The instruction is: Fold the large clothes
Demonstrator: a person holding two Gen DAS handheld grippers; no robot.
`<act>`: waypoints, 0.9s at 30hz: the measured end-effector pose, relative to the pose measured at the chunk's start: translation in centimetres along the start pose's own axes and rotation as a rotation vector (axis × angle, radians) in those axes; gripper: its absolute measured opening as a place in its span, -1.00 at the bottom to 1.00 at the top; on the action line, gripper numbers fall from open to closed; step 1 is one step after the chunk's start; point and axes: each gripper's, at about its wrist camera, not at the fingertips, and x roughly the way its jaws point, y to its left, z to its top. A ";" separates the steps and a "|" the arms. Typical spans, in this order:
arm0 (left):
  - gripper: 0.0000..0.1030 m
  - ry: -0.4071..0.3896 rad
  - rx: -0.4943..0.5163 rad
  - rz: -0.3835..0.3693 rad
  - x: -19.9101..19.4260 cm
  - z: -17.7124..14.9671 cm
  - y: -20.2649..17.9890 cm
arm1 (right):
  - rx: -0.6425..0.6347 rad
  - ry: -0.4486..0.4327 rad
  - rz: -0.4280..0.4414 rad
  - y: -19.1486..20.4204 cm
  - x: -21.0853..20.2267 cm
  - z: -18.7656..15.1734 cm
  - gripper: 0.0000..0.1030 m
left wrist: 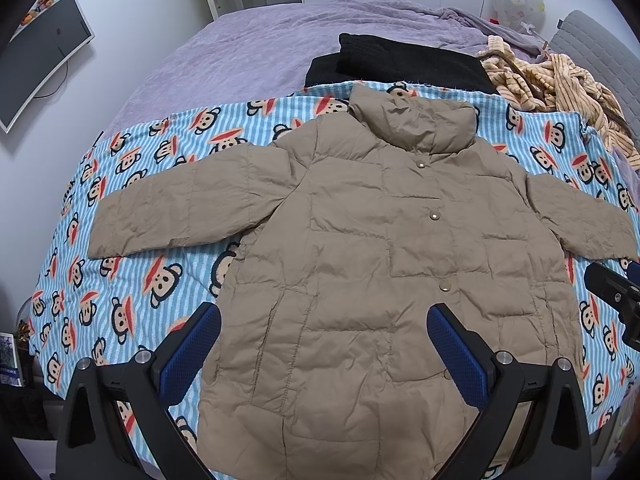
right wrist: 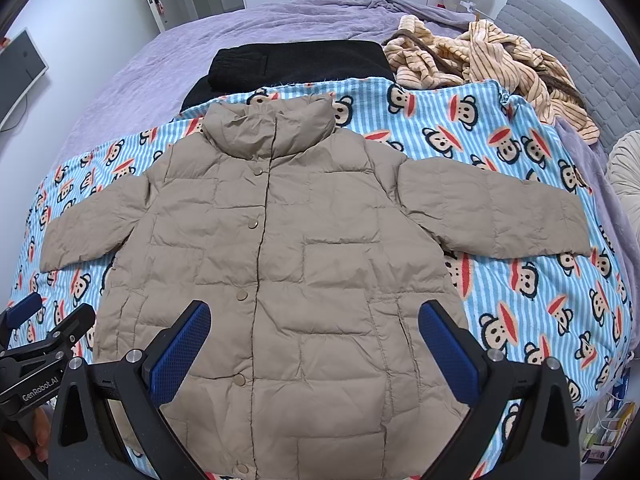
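A tan quilted puffer jacket (left wrist: 360, 248) lies flat, front up and snapped shut, sleeves spread to both sides, on a blue striped monkey-print blanket (left wrist: 120, 292). It also fills the right wrist view (right wrist: 280, 248). My left gripper (left wrist: 324, 344) is open and empty, hovering above the jacket's lower half. My right gripper (right wrist: 314, 340) is open and empty, also above the lower half. The right gripper shows at the right edge of the left wrist view (left wrist: 616, 300); the left gripper shows at the lower left of the right wrist view (right wrist: 44, 336).
The blanket (right wrist: 520, 280) covers a bed with a purple cover (left wrist: 248, 48). A folded black garment (left wrist: 400, 60) lies beyond the collar. A heap of striped tan cloth (right wrist: 500, 68) sits at the back right. A monitor (left wrist: 40, 64) stands at left, by the wall.
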 end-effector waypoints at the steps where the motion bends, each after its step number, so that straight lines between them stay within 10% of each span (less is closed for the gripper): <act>1: 1.00 -0.001 -0.001 0.000 0.0 0.1 -0.1 | 0.000 0.000 0.000 0.0 0.0 0.0 1.00; 27: 1.00 0.027 -0.023 -0.011 0.7 -0.1 0.9 | -0.011 0.006 0.002 1.3 0.1 -0.5 1.00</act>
